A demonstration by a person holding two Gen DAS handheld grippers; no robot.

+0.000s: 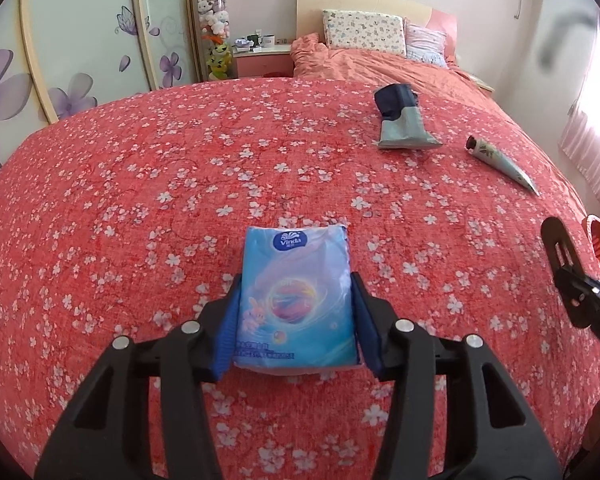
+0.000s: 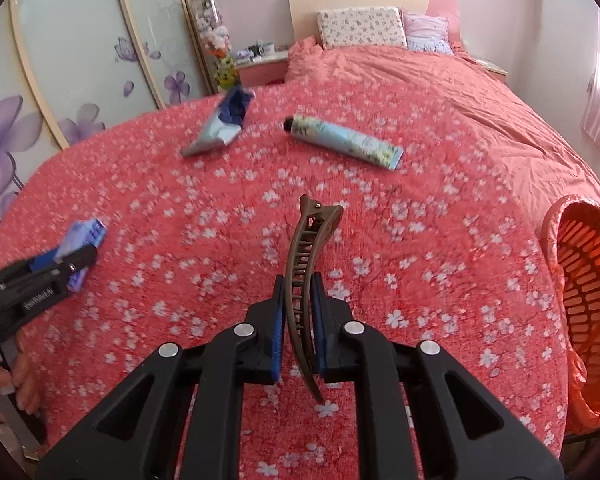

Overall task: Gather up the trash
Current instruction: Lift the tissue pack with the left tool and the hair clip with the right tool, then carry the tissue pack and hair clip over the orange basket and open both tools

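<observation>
Blue plastic-wrapped tissue pack [image 1: 296, 300]: nearest item in the left wrist view, lying flat on the red flowered bedspread [image 1: 140, 208], with our left gripper [image 1: 296, 312] astride it, one blue pad along each long side. The pads look to be touching the wrap, so we judge it clamped, though how firmly we cannot tell. We judge it light, soft and squashy, with a slick film cover; the hold belongs across the narrow width, mid-length, pressed gently so the pack bulges rather than slips

Brown plastic hair clip [image 2: 306, 284]: held on edge between the pads of our right gripper [image 2: 298, 320], jaws nearly together on its lower half, its hinged end pointing away over the bedspread. Stiff, thin, curved and light by our reckoning; the toothed middle gives the surest bite, and it could pivot if pinched at one end only

Orange slatted basket [image 2: 592, 280] with liner: at the right edge of the bed, just beside the right gripper, the likely bin

Grey and dark blue crumpled pouch [image 2: 220, 128]: further up the bed, well apart from both grippers. Limp and creased; we would take it at the flattened grey end

Pale flower-printed tube [image 2: 344, 140] with dark cap: just beside the pouch. Semi-soft, smooth, liable to roll; grip across the body near the middle

Pillows [image 1: 364, 32] and headboard: farthest, not ours to collect
</observation>
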